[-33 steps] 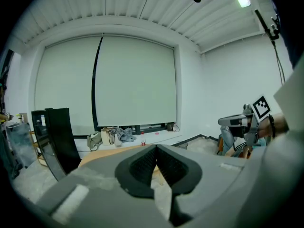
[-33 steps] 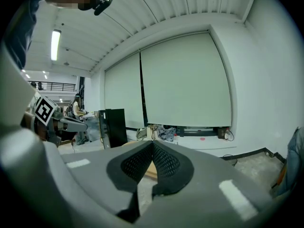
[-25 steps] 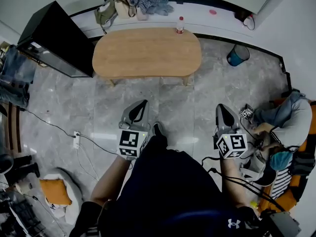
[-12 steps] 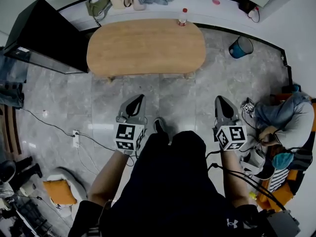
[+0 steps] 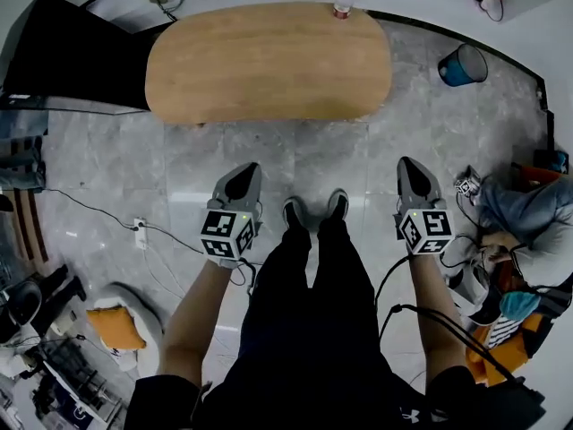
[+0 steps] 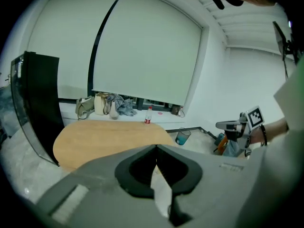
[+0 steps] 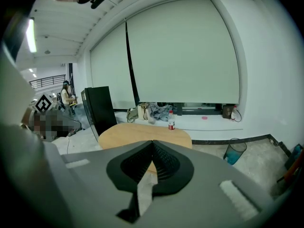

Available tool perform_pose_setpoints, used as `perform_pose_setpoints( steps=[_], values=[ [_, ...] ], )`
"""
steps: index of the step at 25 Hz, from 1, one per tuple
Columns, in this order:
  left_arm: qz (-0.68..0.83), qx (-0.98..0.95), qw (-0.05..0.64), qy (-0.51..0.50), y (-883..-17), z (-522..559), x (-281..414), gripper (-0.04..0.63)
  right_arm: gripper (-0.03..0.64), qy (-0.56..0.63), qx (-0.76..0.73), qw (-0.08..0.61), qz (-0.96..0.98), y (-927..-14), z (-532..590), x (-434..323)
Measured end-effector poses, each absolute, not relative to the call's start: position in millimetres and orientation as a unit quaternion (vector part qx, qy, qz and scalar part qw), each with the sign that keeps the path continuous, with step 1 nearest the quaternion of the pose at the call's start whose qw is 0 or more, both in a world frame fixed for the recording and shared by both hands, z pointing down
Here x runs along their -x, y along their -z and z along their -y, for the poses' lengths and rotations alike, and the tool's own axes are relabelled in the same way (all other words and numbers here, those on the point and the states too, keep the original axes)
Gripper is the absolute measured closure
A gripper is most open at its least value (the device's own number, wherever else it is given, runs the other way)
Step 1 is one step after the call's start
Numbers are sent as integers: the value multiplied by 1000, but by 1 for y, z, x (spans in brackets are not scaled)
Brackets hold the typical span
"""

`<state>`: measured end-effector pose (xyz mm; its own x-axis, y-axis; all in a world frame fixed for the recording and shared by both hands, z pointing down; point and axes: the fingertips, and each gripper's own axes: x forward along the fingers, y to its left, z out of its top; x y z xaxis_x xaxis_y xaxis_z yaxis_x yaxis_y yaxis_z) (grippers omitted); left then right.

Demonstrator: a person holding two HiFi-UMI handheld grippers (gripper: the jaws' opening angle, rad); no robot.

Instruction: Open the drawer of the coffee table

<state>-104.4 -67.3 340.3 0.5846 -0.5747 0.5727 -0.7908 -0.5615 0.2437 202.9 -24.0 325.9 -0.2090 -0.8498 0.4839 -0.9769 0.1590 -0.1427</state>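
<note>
approach: coffee table (image 5: 269, 61) sits nearer than a second ago, person closing in
left gripper (image 5: 243, 177): jaws together, empty
right gripper (image 5: 414, 176): jaws together, empty
drawer: unseen, untouched

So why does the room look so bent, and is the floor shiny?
Head view: the wide lens bows the coffee table; pale glare lies on the floor tiles. Left gripper view: black rounded corners, a bulging window blind, and the near left hand-held gripper looks soft.
</note>
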Motion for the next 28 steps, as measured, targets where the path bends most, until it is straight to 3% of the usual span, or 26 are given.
perform_pose_setpoints(
  steps=[7,13,20,28],
  values=[
    [403,-837,286,-236,-433,92,90,588,614,-234,-593,162,753,-423,49,-220],
    [409,-821,325,-228,-510,107,88,492,611,-229,-569,160,773,-494,74,-223],
    [417,-807,344,-238,-588,110,97,442,500,-253,-538,180,784,-580,90,-219],
    [405,-810,336,-259,-655,126,93,425,469,-250,-528,199,787,-642,92,-229]
  ],
)
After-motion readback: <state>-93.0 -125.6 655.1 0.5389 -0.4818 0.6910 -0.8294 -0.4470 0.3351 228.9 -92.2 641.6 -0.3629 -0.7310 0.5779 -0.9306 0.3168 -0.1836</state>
